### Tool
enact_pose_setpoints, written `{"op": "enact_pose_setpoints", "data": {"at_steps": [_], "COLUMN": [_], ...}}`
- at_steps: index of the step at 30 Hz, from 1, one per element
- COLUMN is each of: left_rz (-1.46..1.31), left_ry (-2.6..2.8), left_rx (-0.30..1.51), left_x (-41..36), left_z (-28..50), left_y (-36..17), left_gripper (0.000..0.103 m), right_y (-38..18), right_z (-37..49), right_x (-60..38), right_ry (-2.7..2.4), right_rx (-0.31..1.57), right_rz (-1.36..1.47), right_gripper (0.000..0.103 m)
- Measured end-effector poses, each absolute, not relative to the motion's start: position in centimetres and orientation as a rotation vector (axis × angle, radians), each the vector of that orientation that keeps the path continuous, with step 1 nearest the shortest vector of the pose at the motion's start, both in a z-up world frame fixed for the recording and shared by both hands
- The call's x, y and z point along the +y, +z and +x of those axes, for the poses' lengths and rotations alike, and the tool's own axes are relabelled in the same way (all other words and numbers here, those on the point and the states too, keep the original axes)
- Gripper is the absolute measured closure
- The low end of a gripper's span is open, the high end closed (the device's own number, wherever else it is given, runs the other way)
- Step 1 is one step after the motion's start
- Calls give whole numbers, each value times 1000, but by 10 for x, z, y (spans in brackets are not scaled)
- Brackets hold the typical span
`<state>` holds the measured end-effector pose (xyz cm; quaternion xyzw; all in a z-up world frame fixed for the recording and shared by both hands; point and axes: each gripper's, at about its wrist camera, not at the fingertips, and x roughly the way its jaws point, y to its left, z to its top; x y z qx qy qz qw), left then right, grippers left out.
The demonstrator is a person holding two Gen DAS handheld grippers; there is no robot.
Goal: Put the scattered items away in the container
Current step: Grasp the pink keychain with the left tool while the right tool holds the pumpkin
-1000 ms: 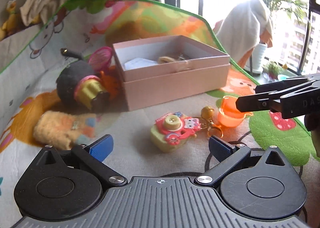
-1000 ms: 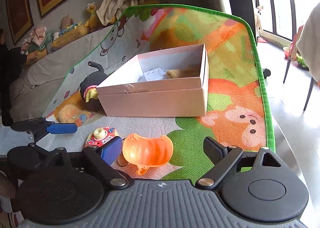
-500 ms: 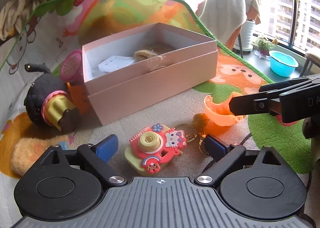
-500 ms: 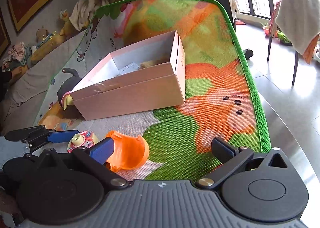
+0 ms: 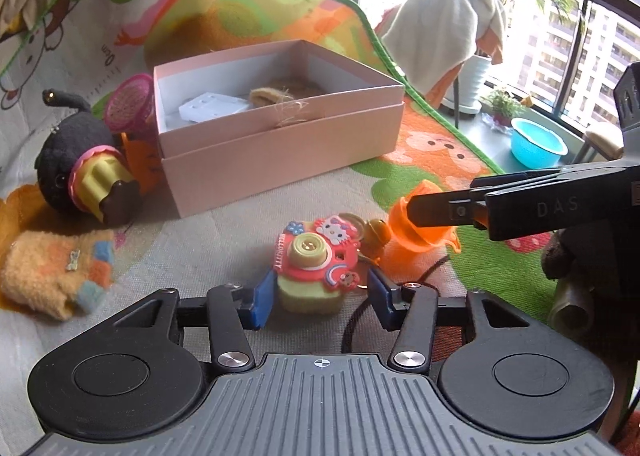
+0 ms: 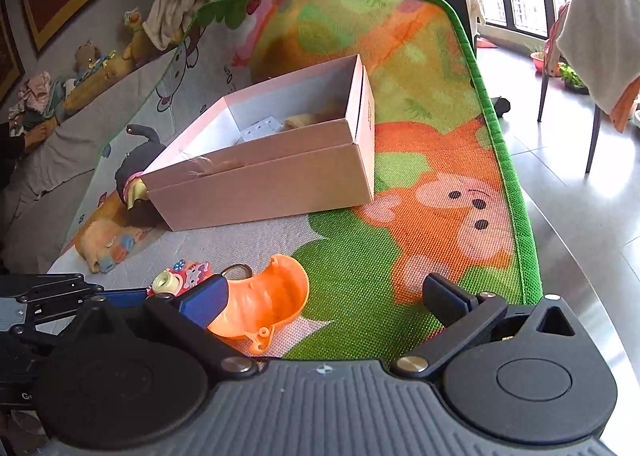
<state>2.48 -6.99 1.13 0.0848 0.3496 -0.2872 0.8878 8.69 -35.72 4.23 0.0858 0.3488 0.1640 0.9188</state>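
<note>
The left claw [image 5: 318, 298] pinches the toy camera [image 5: 316, 264] on the mat [image 5: 500, 268] before the pink box [image 5: 280, 147], while the right claw [image 6: 320, 298] stands spread around the orange cup [image 6: 264, 302].

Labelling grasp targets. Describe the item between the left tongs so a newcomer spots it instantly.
Start at the open pink cardboard box on the cartoon-printed play mat; come toward the camera to the left tongs, shut on a small toy. It is the camera-shaped rubber keychain, pale yellow body, red face, round yellow lens, cartoon cat. Unlike the plain orange plastic shell beside it, it is multicoloured with a metal ring.
</note>
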Motion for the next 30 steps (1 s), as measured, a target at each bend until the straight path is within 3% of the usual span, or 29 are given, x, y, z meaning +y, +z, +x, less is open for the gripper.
{"op": "enact_pose_setpoints", "data": {"at_steps": [6, 11, 12, 30], "left_rz": [348, 244, 203, 134], "left_ry": [-415, -336, -360, -439], "left_rx": [621, 660, 673, 775], "left_x": [-58, -29, -26, -59], "left_z": [21, 31, 31, 28], "left_y": [12, 17, 19, 10], "left_gripper": [39, 9, 7, 1], "right_y": [41, 39, 39, 40], "right_z": [87, 87, 87, 87], "right_x": [-336, -323, -323, -329], "right_ry": [292, 263, 262, 279], "right_rx": [738, 751, 752, 747], "right_rz": [36, -48, -53, -20], "right_gripper": [0, 0, 0, 0]}}
